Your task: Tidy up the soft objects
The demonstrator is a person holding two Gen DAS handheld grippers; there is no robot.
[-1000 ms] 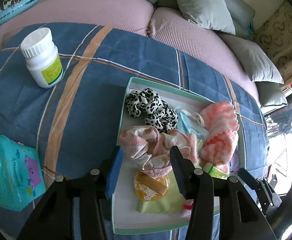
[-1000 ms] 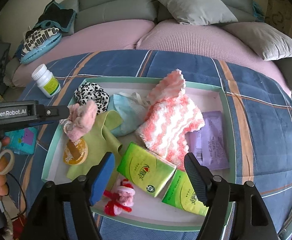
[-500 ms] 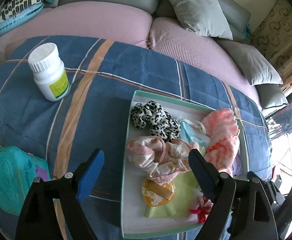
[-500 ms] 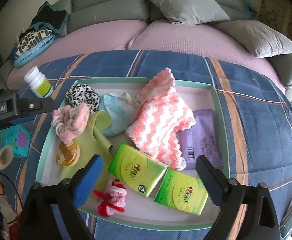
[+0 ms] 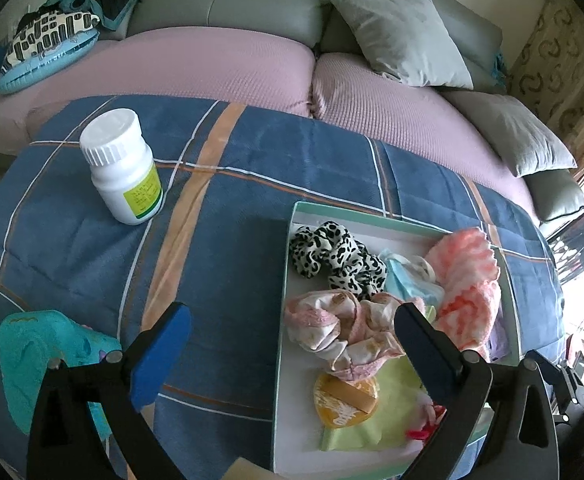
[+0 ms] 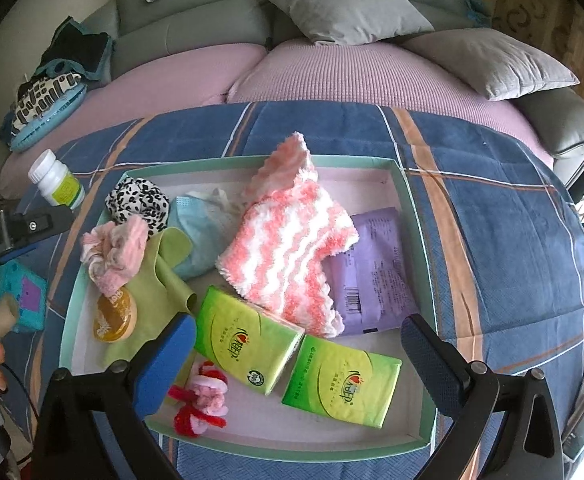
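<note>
Both grippers' jaws just been opening, pink scrunchie (image 5: 334,330) released. Left gripper (image 5: 292,350) and right gripper (image 6: 298,354) gape empty above tray (image 6: 414,216); soft items gathered inside, bottle (image 5: 121,166) left outside on blanket.

A tray (image 6: 408,216) lies on a blanket (image 6: 512,216) before the sofa (image 6: 195,28). Towel (image 6: 287,248), scrunchies (image 6: 137,202) and tissue packs (image 6: 342,382) lie inside; a bottle (image 5: 121,168) stands left of it.
</note>
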